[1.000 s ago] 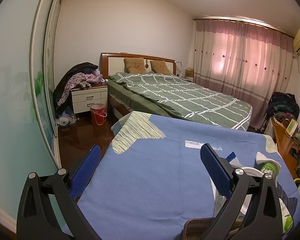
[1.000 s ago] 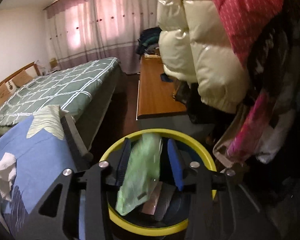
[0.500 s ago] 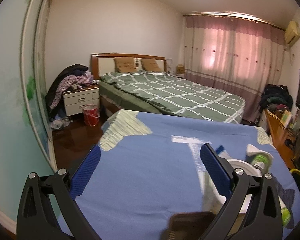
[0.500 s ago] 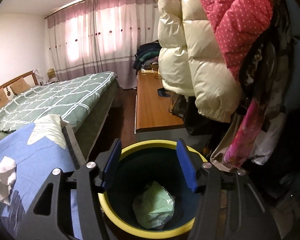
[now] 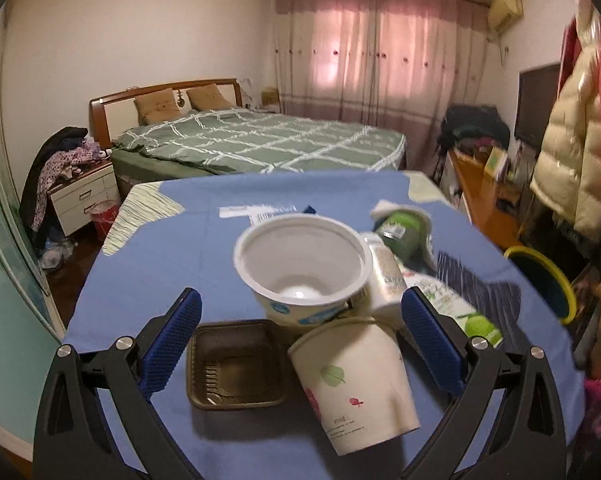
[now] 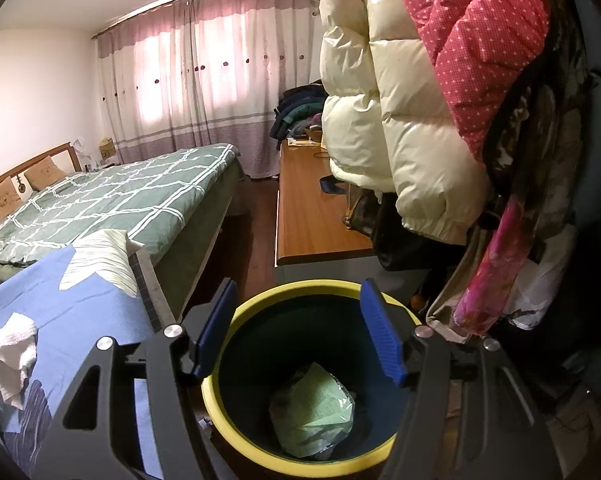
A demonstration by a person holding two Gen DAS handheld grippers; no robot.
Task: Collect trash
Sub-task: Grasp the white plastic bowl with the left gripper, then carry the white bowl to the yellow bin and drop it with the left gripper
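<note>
Since a second ago the green wrapper (image 6: 312,416) has left the right gripper (image 6: 298,330) and now lies at the bottom of the yellow-rimmed bin (image 6: 236,420), while the left gripper (image 5: 300,340) has swung from bare blue cloth to face the pile of trash. The right fingers (image 6: 380,336) stand apart and empty, hanging above the bin's mouth. The left fingers (image 5: 172,344) are also spread wide, holding nothing.

In the left view, the remaining trash sits on the blue-covered surface (image 5: 160,264): a tipped paper cup (image 5: 356,384) at about 5 o'clock, between the fingers and nearest the camera; a brown plastic tray (image 5: 232,364) just beside it at 7 o'clock; a white tub (image 5: 304,264) at centre, leaning against the cup; a green bottle (image 5: 400,232) and flat packaging (image 5: 460,312) out toward 2 and 3 o'clock. A crumpled tissue (image 6: 12,348) shows at 9 o'clock in the right view. The bin appears again at 3 o'clock in the left view, off the surface's edge.

One drop looks finished, and the step now in hand appears to be picking the next piece with the left gripper. That likely calls for easing forward and down so the fingers straddle the paper cup, then closing gently, since thin paper walls will probably crush, and nudging the cup may topple the tub.
</note>
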